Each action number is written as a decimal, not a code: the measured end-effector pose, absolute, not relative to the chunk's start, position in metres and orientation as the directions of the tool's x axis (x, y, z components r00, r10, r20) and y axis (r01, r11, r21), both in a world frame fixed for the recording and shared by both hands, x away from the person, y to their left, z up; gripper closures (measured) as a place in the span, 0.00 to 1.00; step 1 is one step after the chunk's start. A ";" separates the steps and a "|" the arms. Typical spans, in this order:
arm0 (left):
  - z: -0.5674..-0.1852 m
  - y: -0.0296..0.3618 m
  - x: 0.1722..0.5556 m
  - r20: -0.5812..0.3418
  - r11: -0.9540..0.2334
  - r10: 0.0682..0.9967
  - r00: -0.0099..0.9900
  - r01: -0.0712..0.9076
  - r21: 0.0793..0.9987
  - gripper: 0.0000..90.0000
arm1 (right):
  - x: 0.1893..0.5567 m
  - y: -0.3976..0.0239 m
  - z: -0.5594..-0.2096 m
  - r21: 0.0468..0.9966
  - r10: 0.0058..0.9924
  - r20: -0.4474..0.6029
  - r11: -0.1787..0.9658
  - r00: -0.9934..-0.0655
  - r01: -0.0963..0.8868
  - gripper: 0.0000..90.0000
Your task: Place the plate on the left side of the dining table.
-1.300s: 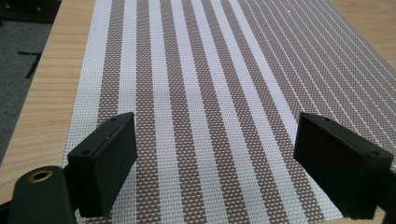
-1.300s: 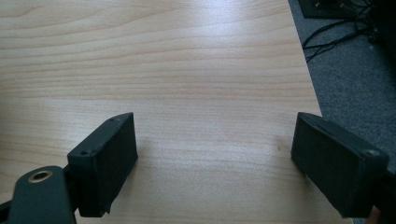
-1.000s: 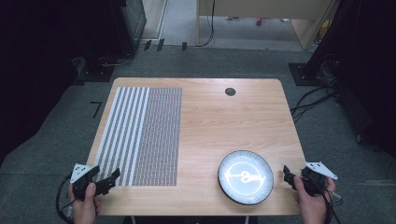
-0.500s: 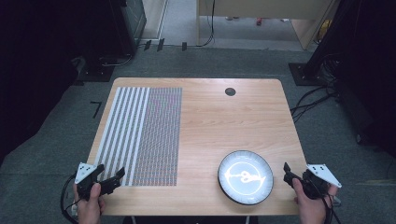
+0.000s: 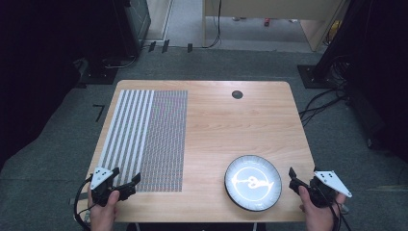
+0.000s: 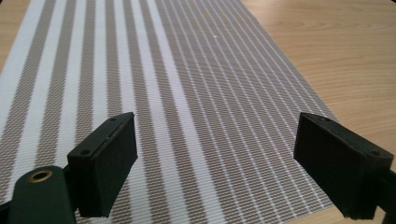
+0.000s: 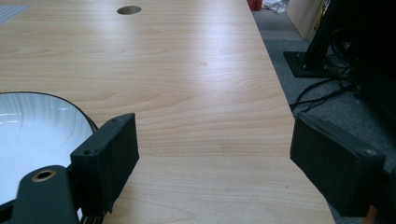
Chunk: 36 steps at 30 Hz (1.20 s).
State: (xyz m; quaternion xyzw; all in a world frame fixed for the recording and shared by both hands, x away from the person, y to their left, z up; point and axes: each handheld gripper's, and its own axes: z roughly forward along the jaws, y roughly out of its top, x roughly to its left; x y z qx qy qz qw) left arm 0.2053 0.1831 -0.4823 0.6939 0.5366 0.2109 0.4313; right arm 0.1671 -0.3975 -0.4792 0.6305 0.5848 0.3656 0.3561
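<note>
A grey carpet floor (image 5: 57,144) lies around a wooden table (image 5: 231,130) in the high view, with dark equipment and cables at the sides. On the left part of the table lies a striped mat (image 5: 144,139), flat. A plate (image 5: 253,182) with a dark rim stands near the front right edge, and a small round hole (image 5: 237,94) is in the table top near the far edge. The left tool (image 5: 126,182) is held by a hand at the front left corner, its jaws over the near edge of the mat and apart from each other. The right tool (image 5: 292,179) is held at the front right corner, just beside the plate and not touching it.

In the left gripper view, the mat (image 6: 154,84) covers most of the surface, with wide white stripes at the left and fine lines at the right. The bare table (image 6: 341,51) shows at the right. The left tool (image 6: 224,163) has its jaws wide apart with nothing between them, above the near end of the mat.

In the right gripper view, the table (image 7: 187,84) runs forward to the hole (image 7: 129,10). The plate (image 7: 32,135) is at the left, partly behind the left jaw. The right tool (image 7: 215,163) is also spread wide and holds nothing. Its right jaw hangs past the table edge, over the floor (image 7: 322,93) with cables.
</note>
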 end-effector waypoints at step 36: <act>-0.467 0.085 0.213 -0.179 -0.130 0.852 0.492 0.530 0.838 0.15 | 0.169 -0.378 -0.477 0.871 0.997 0.065 -0.071 0.029 0.485 0.21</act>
